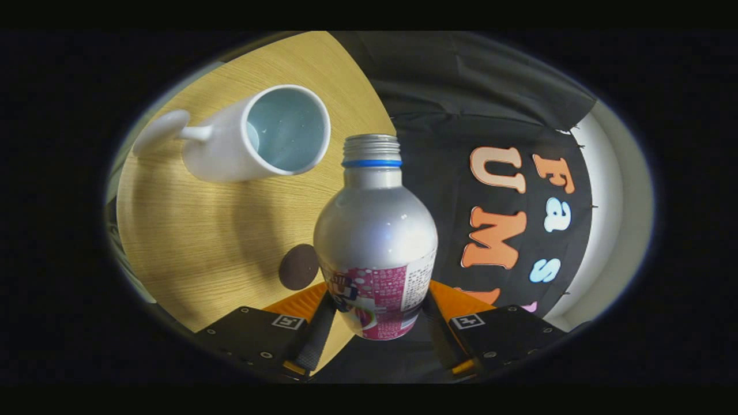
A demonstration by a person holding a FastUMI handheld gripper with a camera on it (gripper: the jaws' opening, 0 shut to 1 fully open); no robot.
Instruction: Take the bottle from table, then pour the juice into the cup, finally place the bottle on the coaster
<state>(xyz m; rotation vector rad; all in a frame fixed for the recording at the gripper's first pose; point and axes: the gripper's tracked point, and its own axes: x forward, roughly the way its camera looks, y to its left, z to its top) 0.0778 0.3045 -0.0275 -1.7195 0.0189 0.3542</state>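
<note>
The gripper (pixel 375 323) clamps the labelled lower body of the uncapped bottle (pixel 375 230) between both fingers, leaving its open neck free to pour. Beyond it on the table (pixel 190 242) the cup (pixel 253 138) waits mouth-open, apparently empty; the dark coaster (pixel 298 266) lies nearer, beside the left finger.

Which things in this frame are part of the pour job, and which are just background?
In the job:
- bottle, uncapped, held between the claw fingers, both pressing on its sides
- cup, white, beyond the fingers on the table; looks empty
- coaster, dark round disc on the table beside the bottle

Just there:
- black cloth wall behind the table
</note>
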